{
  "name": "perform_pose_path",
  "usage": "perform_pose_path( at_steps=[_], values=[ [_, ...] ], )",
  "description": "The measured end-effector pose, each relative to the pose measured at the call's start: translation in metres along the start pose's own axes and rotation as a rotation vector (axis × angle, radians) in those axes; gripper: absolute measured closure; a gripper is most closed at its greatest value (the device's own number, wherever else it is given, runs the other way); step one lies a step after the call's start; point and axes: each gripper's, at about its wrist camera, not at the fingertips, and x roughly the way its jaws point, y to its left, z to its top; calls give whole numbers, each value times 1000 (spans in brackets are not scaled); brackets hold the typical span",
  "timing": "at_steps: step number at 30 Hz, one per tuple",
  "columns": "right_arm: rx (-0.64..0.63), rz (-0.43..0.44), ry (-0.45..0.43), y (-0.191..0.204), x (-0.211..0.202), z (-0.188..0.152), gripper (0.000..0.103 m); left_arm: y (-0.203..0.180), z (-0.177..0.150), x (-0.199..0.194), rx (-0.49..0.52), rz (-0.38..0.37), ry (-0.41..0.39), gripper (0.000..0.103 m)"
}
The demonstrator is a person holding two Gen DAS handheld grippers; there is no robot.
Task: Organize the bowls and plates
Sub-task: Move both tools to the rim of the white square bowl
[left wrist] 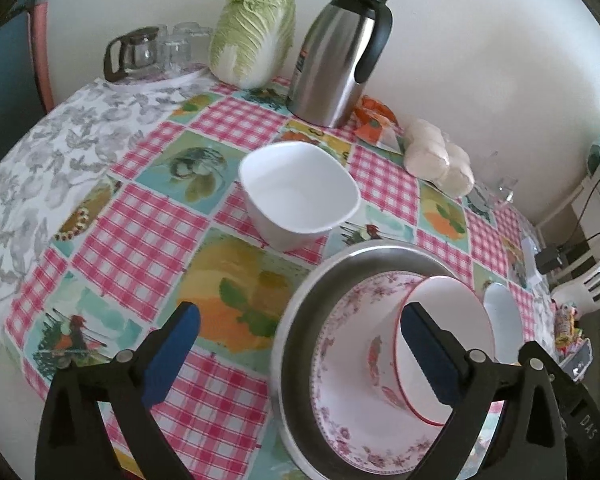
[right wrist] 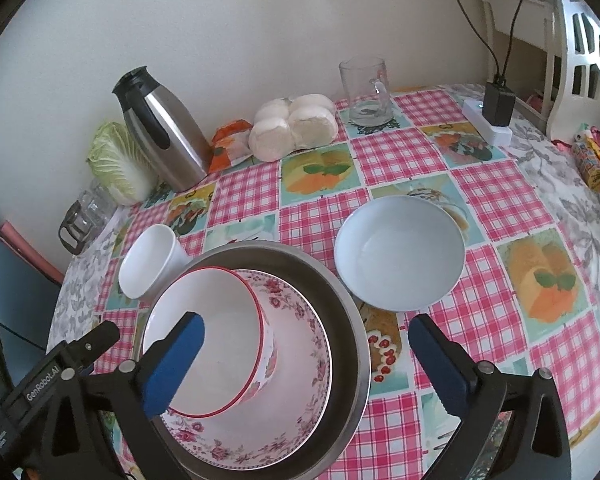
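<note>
We hold both tongs with jaws apart and gripping nothing: the left tongs [left wrist: 300,354] and the right tongs [right wrist: 306,354] hover over a nested stack on the checked table [right wrist: 496,196]. The stack comprises a steel basin [right wrist: 340,300] holding a floral plate [right wrist: 300,392], with a red-rimmed bowl [right wrist: 219,320] tilted inside it. A squarish white bowl [left wrist: 300,192] and a round white bowl [right wrist: 400,252] stand apart beside the basin.

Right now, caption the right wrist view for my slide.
Open hand-held gripper over red-rimmed bowl stacked in floral plate and steel pan; white bowl beside.
</note>
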Motion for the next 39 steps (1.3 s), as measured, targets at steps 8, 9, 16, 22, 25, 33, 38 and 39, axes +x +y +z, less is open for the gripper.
perform_pose_path(
  at_steps=[8, 9, 16, 22, 25, 33, 38, 39],
  values=[
    [-15, 21, -6, 6, -2, -1, 0, 4, 3, -4, 14, 24, -36, 3],
    [-20, 25, -9, 8, -3, -1, 0, 3, 4, -3, 26, 31, -36, 3],
    [-63, 43, -71, 28, -14, -3, 0, 12, 13, -7, 37, 64, -82, 3],
    [-90, 75, -98, 48, -15, -8, 0, 31, 23, -10, 21, 80, -133, 3],
    [-92, 87, -93, 60, -11, -13, 0, 47, 28, -10, -21, 83, -140, 3],
    [-128, 93, -51, 91, 1, -15, 0, 100, 38, -7, -157, 87, -172, 3],
    [-160, 82, -52, 114, 3, -4, 0, 122, 41, -3, -210, 65, -194, 3],
    [-163, 78, -52, 118, 3, -1, 0, 125, 41, -1, -220, 55, -190, 3]
  ],
)
